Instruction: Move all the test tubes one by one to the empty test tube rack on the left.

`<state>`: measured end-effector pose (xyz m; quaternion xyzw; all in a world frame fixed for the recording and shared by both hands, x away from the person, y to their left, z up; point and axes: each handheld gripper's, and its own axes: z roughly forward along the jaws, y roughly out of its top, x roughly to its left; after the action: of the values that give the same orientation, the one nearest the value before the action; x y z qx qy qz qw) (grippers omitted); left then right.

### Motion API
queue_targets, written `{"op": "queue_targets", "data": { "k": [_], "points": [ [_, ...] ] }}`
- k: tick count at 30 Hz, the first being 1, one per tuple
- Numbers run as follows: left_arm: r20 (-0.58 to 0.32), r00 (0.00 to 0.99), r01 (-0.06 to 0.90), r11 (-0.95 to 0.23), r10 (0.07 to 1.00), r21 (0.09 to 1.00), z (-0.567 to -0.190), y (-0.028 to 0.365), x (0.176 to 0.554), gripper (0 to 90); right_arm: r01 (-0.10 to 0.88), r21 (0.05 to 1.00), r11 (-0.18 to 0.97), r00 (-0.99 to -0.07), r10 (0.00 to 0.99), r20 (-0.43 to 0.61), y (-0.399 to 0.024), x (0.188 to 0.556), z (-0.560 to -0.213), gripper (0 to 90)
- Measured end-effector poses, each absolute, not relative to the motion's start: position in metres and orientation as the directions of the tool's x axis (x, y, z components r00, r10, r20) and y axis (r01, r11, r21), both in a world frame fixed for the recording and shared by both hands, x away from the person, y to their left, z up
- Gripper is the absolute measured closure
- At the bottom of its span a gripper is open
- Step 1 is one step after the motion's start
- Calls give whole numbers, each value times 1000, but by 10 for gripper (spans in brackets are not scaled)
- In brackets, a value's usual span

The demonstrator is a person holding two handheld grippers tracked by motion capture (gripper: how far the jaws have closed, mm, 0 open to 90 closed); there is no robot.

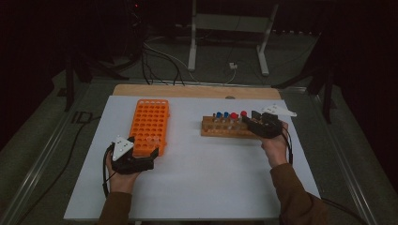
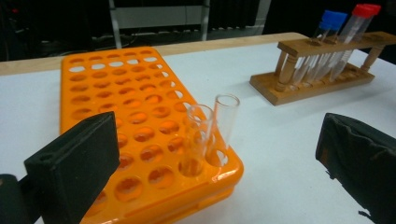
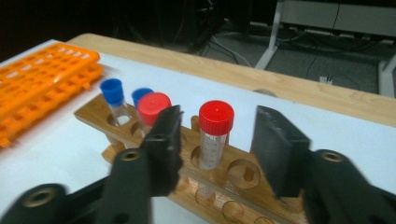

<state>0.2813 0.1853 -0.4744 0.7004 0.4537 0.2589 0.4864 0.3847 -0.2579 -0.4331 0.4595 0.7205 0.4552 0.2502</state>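
The right gripper (image 3: pixel 215 149) has its fingers spread around the red-capped tube (image 3: pixel 215 133), not pinching; squeeze below the cap, then lift straight up; left gripper (image 2: pixel 219 154) gapes empty

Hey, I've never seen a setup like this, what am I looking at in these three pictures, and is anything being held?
A person sits at a white table with a hand-held two-jaw gripper in each hand. One picture is taken from above; the other two come from cameras riding on the grippers, looking along their black jaws.

On the table lie an orange plastic rack with many holes, holding two clear open glass tubes at its near corner, and a wooden tube rack with blue-capped and red-capped tubes.

The left gripper is wide open before the glass tubes and holds nothing. The right gripper has its jaws on either side of a red-capped tube in the wooden rack, with gaps showing, so nothing is gripped yet.
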Motion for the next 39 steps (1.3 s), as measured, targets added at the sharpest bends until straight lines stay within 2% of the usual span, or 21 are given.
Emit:
{"op": "queue_targets", "data": {
  "k": [4, 12, 24, 39],
  "points": [
    [-76, 467, 386, -125, 881, 914, -476, 182, 282, 2, 452, 877, 167, -444, 894, 59, -253, 392, -440, 624],
    [-83, 471, 388, -121, 878, 914, -477, 182, 282, 3, 491, 862, 126, -411, 906, 102, -246, 404, -452, 687],
    [-90, 473, 393, -119, 876, 912, -480, 181, 282, 3, 502, 857, 118, -412, 904, 117, -244, 406, -455, 715],
    [-82, 466, 385, -118, 881, 915, -480, 181, 282, 3, 414, 907, 74, -423, 898, 119, -253, 393, -417, 717]
  ]
}}
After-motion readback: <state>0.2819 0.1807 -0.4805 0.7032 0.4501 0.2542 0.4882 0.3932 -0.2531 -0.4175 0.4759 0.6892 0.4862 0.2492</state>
